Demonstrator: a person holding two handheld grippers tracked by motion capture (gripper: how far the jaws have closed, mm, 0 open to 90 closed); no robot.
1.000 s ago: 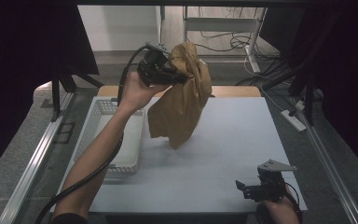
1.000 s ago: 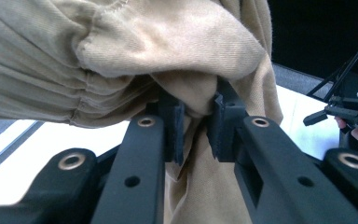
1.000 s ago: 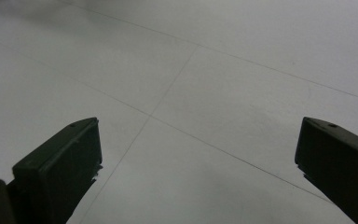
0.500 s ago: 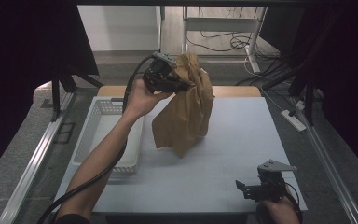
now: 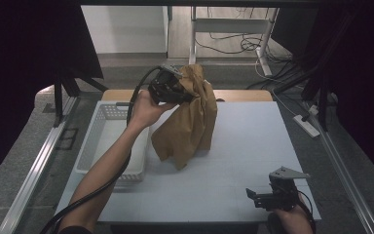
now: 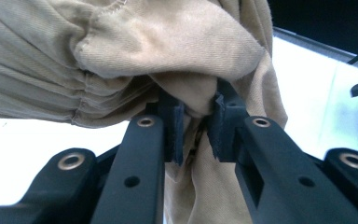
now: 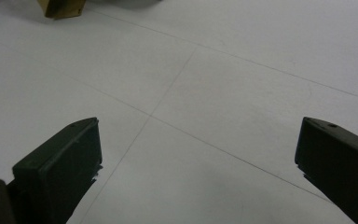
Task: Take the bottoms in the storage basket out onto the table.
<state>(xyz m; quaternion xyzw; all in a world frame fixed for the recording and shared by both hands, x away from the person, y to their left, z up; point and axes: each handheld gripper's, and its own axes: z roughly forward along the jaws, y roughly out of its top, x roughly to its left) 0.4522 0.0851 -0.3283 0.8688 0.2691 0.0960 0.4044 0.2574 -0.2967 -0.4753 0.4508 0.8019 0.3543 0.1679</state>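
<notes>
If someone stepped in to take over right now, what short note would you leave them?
Left gripper: shut on a bunched fold of the tan cloth garment, held up so its lower end touches the white table.
Right gripper: open, holding nothing, low at the table's near right corner.
White plastic basket: at the table's left edge.
Done: garment picked up.
Left: probably laying it out; the right gripper could help.

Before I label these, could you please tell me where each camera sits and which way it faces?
High view: fixed above the person's side, facing forward and down on the white table; both forearms enter from below.
Left gripper view: rides the left gripper, looking along its jaws clamped on the tan cloth.
Right gripper view: rides the right gripper, facing the tabletop between open jaws.
Shared: the cloth shows in the high view and both gripper views.
</notes>
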